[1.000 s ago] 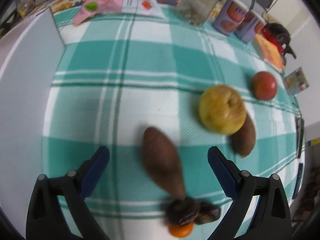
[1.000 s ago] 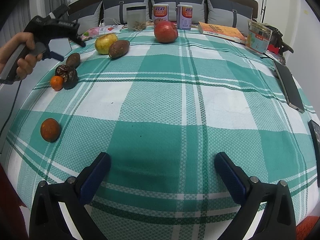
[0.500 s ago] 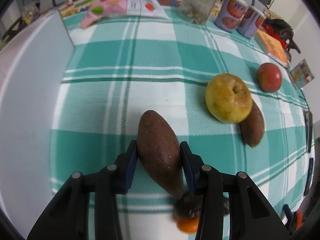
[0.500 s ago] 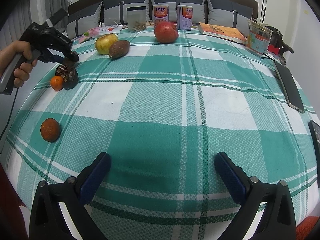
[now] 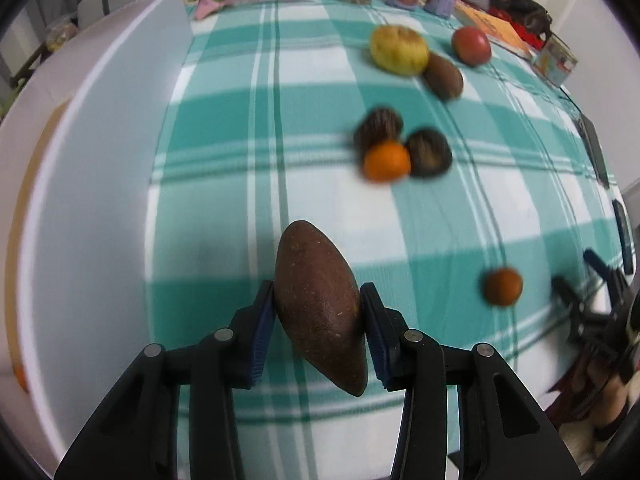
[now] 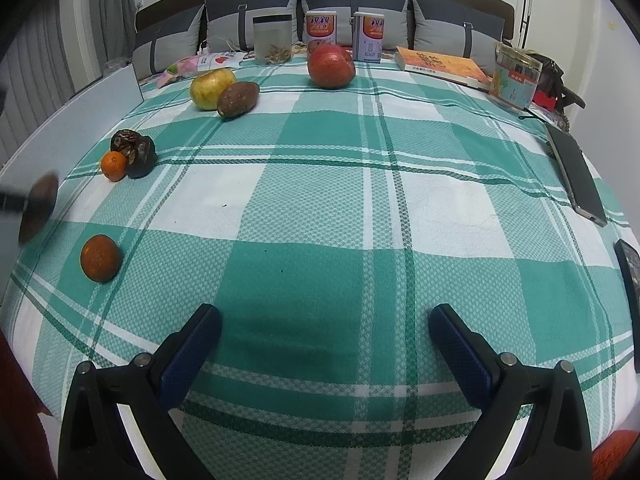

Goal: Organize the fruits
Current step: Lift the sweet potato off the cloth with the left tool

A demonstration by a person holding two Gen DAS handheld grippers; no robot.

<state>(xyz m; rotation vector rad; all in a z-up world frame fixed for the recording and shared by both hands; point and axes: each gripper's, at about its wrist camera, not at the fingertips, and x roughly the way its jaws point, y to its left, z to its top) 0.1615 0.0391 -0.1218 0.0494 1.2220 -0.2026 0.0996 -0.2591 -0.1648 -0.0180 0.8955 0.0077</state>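
Observation:
My left gripper point(image 5: 318, 312) is shut on a long brown fruit point(image 5: 320, 304), held above the green checked cloth point(image 5: 224, 184) near its left edge; the same fruit point(image 6: 38, 206) shows blurred at the left rim of the right wrist view. On the cloth lie a small orange point(image 6: 114, 166) with two dark wrinkled fruits point(image 6: 138, 152), a second orange point(image 6: 100, 258), a yellow apple point(image 6: 212, 88), another brown fruit point(image 6: 238, 98) and a red pomegranate point(image 6: 331, 65). My right gripper point(image 6: 324, 344) stands open over the front of the cloth, nothing between its fingers.
A white board point(image 5: 92, 168) runs along the cloth's left side. At the back stand a clear jar point(image 6: 273, 38), two printed cans point(image 6: 321, 28), a book point(image 6: 440, 65) and a box point(image 6: 516, 80). A phone point(image 6: 576, 178) lies at the right edge.
My left gripper closed on the long brown fruit, lifted it and carried it back along the left edge, away from the dark fruits. The right gripper stayed still.

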